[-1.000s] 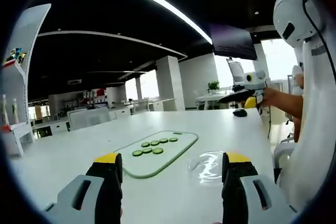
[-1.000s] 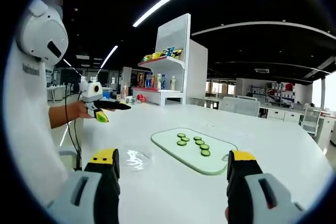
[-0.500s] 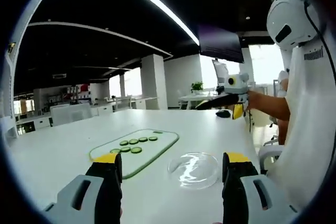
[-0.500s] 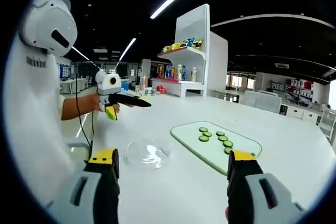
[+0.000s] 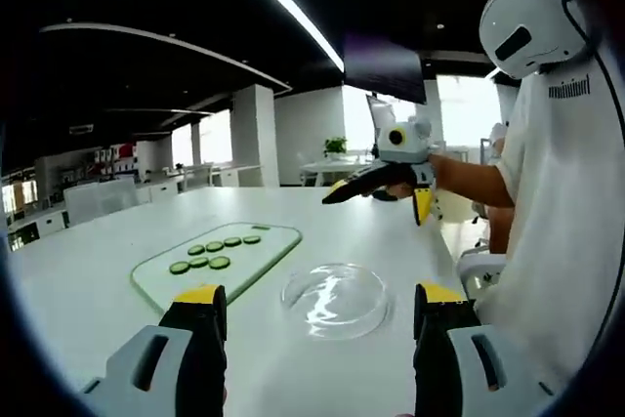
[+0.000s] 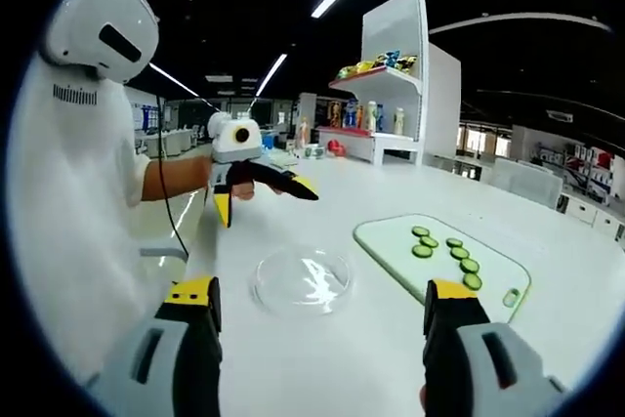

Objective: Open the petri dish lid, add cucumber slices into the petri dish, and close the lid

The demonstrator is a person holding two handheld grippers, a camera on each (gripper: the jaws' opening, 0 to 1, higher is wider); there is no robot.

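A white table (image 5: 88, 271) holds a pale green cutting board (image 5: 210, 259) with dark green cucumber slices (image 5: 208, 254) lying flat in two rows. Just beside it rests a clear, round, shallow petri dish (image 5: 335, 298), glinting, lid on. Left gripper (image 5: 314, 312) and right gripper (image 6: 320, 308) hover above the table, jaws spread, holding nothing.

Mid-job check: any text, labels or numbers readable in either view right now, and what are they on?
Dark print on the person's white shirt: too blurred to read.
Packages on the shelf: labels too small to read.
Petri dish, cutting board, both grippers: no text visible.
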